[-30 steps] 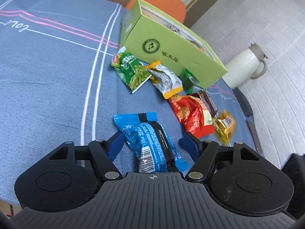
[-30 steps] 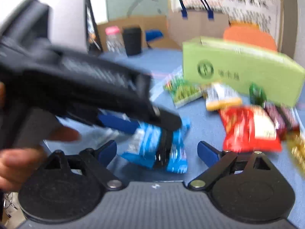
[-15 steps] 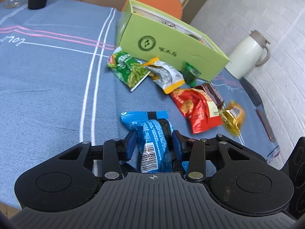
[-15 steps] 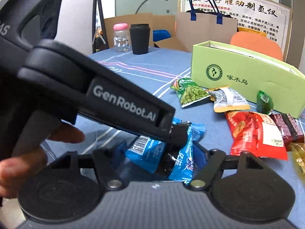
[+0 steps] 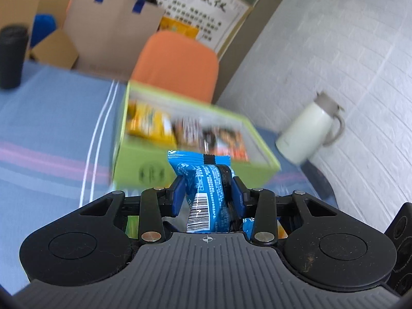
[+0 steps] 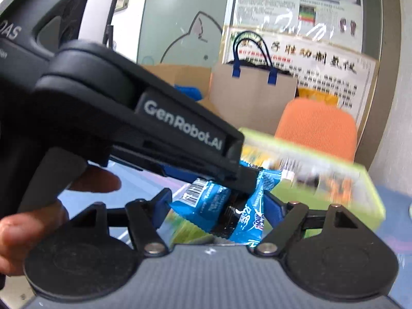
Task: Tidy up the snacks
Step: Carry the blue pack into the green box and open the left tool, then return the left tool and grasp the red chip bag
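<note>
The blue snack packet (image 5: 206, 193) is clamped by the left gripper (image 5: 207, 193) above the blue tablecloth (image 5: 46, 134). The right gripper (image 6: 216, 213) – jaws just widening, apart – flanks it. Beyond, the green box (image 5: 144, 170) is seen – blurred, snacks inside – then an orange chair (image 5: 177, 61).

Wall: white brick-patterned surface (image 5: 347, 59), right of frame
Chair: orange fabric backrest (image 5: 177, 64), upper centre
Table cover: blue striped cloth (image 5: 46, 118), left
Poster: printed sheet (image 6: 322, 64), upper right
</note>
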`<state>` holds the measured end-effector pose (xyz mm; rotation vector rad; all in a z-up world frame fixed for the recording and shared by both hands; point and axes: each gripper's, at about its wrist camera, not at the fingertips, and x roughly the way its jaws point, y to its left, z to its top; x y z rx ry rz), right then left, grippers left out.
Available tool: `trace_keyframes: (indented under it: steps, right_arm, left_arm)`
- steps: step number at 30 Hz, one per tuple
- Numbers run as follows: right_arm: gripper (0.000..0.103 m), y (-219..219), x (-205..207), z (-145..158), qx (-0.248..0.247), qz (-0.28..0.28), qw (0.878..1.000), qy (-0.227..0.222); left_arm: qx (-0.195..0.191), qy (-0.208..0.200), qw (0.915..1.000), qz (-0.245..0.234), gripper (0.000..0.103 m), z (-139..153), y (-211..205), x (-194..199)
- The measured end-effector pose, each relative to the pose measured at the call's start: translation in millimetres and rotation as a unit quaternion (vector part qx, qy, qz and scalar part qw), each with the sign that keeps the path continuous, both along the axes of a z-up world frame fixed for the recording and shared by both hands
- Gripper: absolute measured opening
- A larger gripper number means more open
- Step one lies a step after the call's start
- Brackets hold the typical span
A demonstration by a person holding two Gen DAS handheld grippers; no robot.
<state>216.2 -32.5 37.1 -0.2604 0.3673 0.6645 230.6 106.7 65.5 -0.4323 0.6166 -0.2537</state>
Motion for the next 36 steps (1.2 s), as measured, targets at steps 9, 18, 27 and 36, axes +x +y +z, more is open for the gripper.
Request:
trace_keyframes:
  steps: [9,18,27,36]
  right_arm:
    - [0.083,22,119,-6,0.008,0.021,0.999,0.04]
    - [0.089,-10,106,-8,0.039,0.024,0.998,0.052]
    - [0.093,-76,-2,-27,0.06,-0.044,0.995,0.071]
    - [0.093,-74,-48,-71,0.001,-0.063,0.993,0.098]
  left_arm:
    - [0.052,0.009,0.9983,0.025,0.017,3,16,117]
    - [0.036,-0.004,0.999,0.027,0.04,-10,34,114]
    - [-0.001,-0.02,0.9997,0.012,0.057,-9,29,21]
    - [-0.068,0.103,0.9921,-0.022,0.054,-77,-3,-15]
